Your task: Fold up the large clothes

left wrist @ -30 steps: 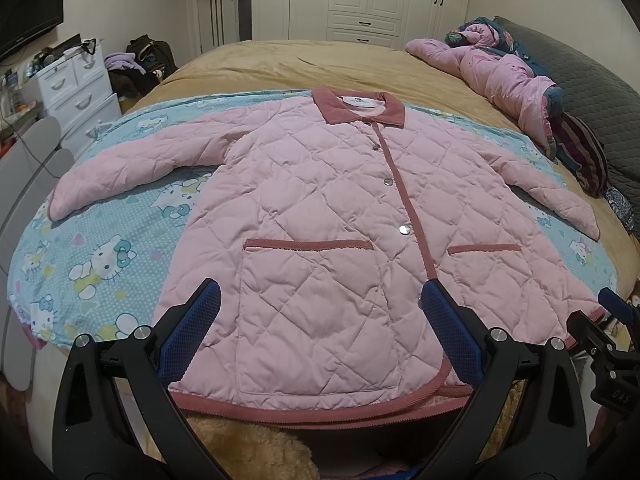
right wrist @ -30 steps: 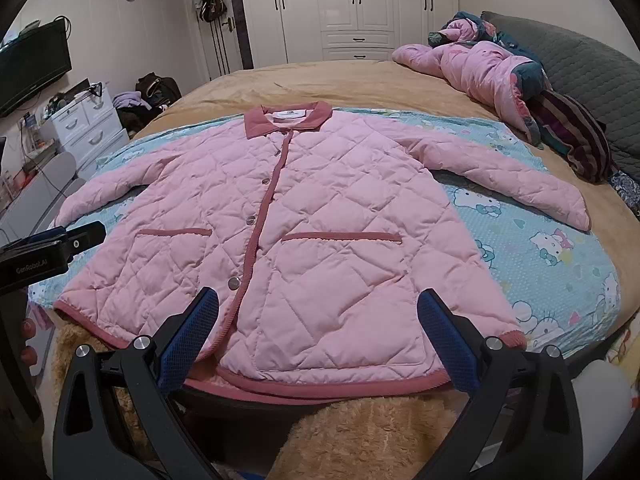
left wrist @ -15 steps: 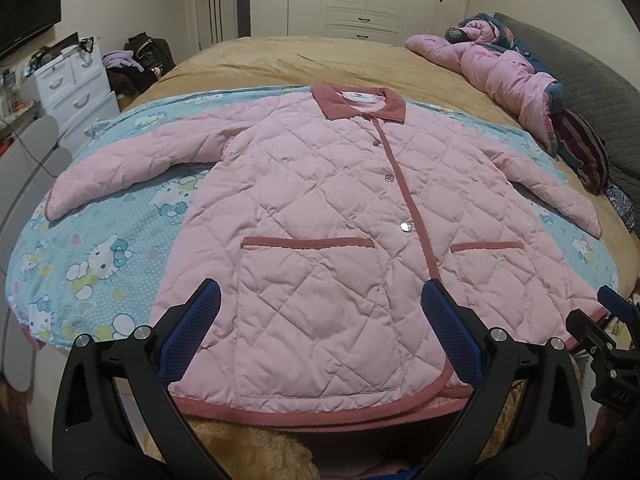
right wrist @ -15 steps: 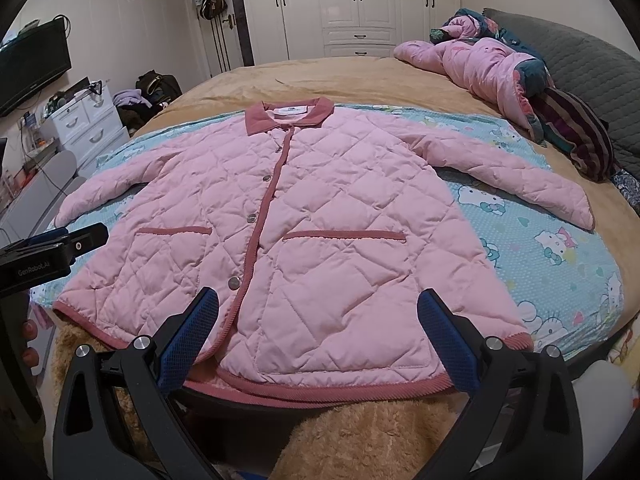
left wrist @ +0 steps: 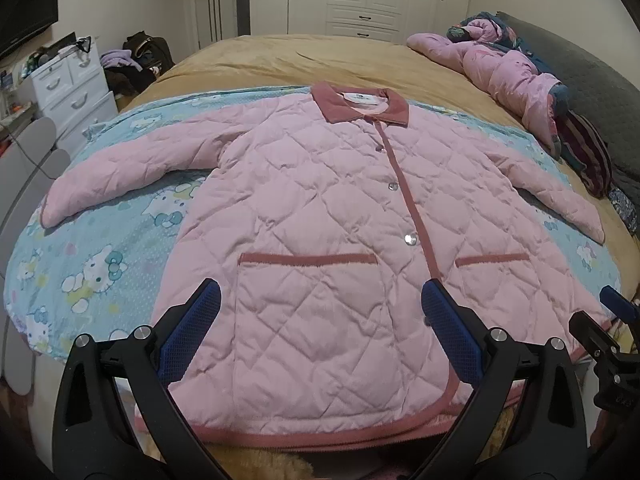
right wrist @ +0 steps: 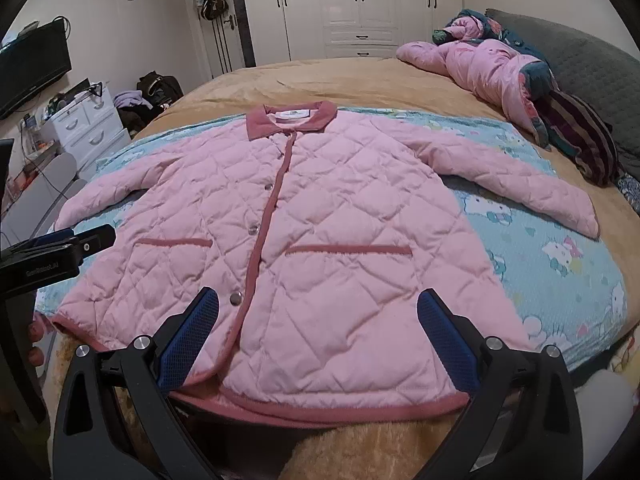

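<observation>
I see a pink quilted coat [left wrist: 320, 240] spread flat, front up, filling the centre of both views, lying on a blue cartoon-cat sheet [left wrist: 92, 264] over a tan bed [left wrist: 304, 60]. It has a darker rose collar [left wrist: 360, 104] toward the top centre, matching trim down the buttoned front and along the hem, two trimmed pockets and silver snaps; both sleeves reach out toward the left and right edges. A white label sits inside the collar, its print too small for me to read. My left hand-held gripper [left wrist: 320, 322] hangs at the bottom of its frame, jaws wide apart and holding nothing; my right hand-held gripper [right wrist: 318, 326] is likewise wide open and empty above the hem. At mid-left of the right view, the left tool's body reads "GenRobot.AI".
</observation>
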Demonstrator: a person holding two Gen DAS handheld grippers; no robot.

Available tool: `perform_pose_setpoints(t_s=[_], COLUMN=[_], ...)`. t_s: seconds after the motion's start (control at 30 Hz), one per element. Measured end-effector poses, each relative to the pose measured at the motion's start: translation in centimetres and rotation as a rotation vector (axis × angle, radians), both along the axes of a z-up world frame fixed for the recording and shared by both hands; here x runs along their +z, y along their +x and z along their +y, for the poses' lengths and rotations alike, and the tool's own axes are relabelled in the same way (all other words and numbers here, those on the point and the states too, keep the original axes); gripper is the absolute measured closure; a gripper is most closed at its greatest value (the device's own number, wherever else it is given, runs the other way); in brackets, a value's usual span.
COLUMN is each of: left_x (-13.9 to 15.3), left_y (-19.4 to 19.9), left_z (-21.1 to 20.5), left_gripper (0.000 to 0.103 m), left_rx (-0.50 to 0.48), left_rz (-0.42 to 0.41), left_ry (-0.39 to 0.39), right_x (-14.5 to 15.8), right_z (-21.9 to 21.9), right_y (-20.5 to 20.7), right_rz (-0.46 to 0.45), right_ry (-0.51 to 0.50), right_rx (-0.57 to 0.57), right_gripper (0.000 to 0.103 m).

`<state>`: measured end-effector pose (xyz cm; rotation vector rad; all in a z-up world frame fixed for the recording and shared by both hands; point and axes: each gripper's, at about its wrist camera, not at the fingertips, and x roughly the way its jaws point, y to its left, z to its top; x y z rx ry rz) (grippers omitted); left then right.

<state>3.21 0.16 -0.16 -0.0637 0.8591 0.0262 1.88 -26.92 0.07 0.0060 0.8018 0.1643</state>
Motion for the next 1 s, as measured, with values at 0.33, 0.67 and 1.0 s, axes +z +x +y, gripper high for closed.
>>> perform_pose_setpoints(t_s=[0.33,0.67,1.0], left_x=[0.7,1.7,2.4], left_y=[3.6,8.4,14.5], left_z=[0.0,0.2,0.1], left_gripper=[0.009,0.009,0.009], left_rx=[-0.002,0.018,0.04], left_rz=[0.003,-0.022,-0.025], left_ry=[0.003,-0.02,-0.02], right_x=[1.5,2.7,3.9], right_z=[0.8,1.0,0.4], right_y=[4.2,10.0,16.8], right_rz=[-0.012,-0.003,-0.017], right_ry=[-0.001,0.017,0.07], right_rx=[-0.004,-0.046,-0.114], right_gripper=[0.004,0.004,0.004])
